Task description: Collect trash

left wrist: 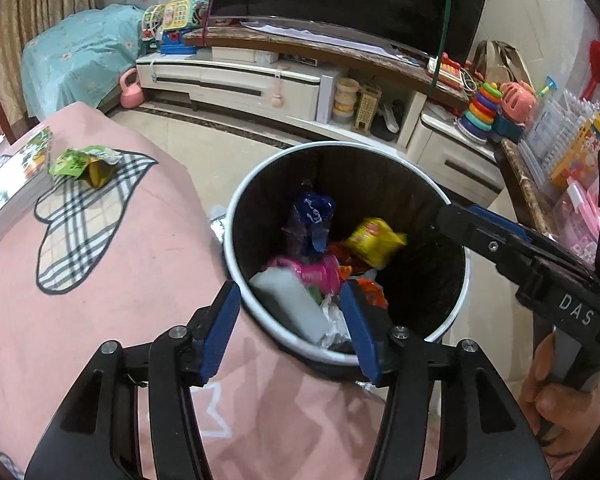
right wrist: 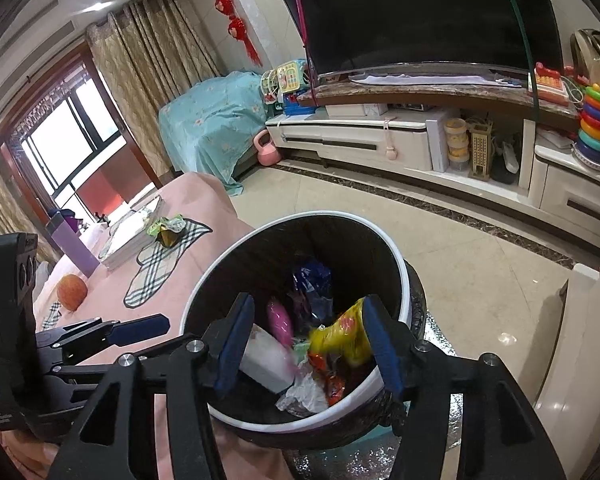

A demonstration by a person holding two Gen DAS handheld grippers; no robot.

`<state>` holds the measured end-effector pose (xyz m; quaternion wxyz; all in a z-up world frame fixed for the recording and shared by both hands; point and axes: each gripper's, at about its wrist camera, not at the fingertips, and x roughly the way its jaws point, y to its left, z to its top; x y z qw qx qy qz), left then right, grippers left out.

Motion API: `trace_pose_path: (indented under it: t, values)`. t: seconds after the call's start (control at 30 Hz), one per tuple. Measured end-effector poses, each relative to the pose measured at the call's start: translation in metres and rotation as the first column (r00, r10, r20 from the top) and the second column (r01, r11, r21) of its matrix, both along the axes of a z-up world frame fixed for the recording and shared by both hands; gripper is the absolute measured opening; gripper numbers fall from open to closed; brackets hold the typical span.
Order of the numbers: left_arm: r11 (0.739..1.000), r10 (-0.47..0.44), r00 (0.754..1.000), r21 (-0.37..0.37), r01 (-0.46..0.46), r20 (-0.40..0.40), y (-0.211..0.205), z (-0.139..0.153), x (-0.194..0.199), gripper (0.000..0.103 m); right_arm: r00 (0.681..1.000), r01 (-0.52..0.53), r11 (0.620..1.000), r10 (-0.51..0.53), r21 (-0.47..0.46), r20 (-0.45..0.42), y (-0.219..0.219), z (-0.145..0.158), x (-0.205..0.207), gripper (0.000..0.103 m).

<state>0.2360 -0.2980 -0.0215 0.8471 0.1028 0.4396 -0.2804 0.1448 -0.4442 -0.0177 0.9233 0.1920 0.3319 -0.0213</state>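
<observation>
A round bin with a white rim (left wrist: pixel 236 204) (right wrist: pixel 404 272) stands beside the pink-covered table and holds several wrappers. A yellow packet (left wrist: pixel 374 240) (right wrist: pixel 346 334) is blurred in the air just inside the bin, below my right gripper (right wrist: pixel 306 336). That gripper is open and empty over the bin mouth. My left gripper (left wrist: pixel 290 312) is open and empty at the bin's near rim. A green and yellow wrapper (left wrist: pixel 86 162) (right wrist: pixel 166 230) lies on the table's far end.
Books (left wrist: pixel 14 184) lie beside the wrapper on a plaid heart patch. An apple (right wrist: pixel 72 286) and a purple bottle (right wrist: pixel 70 246) stand on the table. A TV cabinet (left wrist: pixel 236 80) with toys lines the far wall. Tiled floor surrounds the bin.
</observation>
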Motion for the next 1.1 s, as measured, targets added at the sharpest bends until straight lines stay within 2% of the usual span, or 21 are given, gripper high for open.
trace_pose_path:
  t: [0.1,0.4,0.53,0.8,1.1]
  values:
    - [1.0,0.021,1.0,-0.014,-0.021,0.003,0.012,0.002,-0.003,0.063,1.0,0.001,1.0,-0.001,0.005,0.009,0.0,0.003,-0.004,0.061]
    - [0.993,0.077,0.997,-0.085,-0.077,0.005,0.051,0.008,-0.035,0.076,0.998,0.01,0.999,-0.013,0.043,0.068,0.013,0.017,-0.03,0.092]
    - [0.988,0.1,0.995,-0.118,-0.098,0.015,0.072,0.008,-0.055,0.079,0.996,0.015,0.998,-0.021,0.063,0.089,0.024,0.02,-0.05,0.097]
    - [0.97,0.172,0.984,-0.181,-0.162,0.038,0.123,0.005,-0.096,0.082,0.99,0.056,0.994,-0.067,0.088,0.124,0.052,0.015,-0.093,0.1]
    - [0.961,0.21,0.971,-0.207,-0.182,0.119,0.157,0.003,-0.134,0.083,0.989,0.058,0.997,-0.065,0.057,0.129,0.085,0.004,-0.13,0.101]
